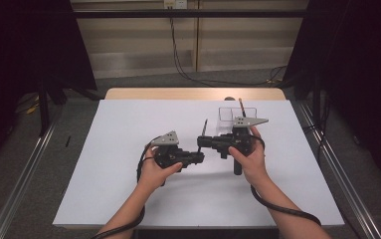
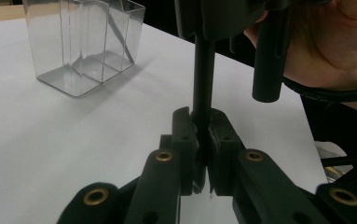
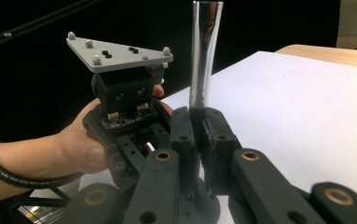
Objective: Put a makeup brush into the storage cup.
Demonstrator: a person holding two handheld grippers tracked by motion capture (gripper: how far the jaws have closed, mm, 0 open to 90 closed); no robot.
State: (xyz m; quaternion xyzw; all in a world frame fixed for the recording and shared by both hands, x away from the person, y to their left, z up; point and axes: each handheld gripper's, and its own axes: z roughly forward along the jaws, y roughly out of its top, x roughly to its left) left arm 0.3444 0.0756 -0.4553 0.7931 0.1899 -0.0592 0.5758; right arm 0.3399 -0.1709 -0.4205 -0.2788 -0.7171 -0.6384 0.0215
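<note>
Jaws clamping black pen (image 1: 204,130), clear box (image 1: 226,115) holding brush (image 1: 241,107)

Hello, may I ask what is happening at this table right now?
A person holds a gripper in each hand over a white table. Both the left gripper and the right gripper are shut on one thin dark stick, perhaps a brush, which stands roughly upright between them. A clear plastic container stands beyond them, with another thin stick leaning in it.
</note>
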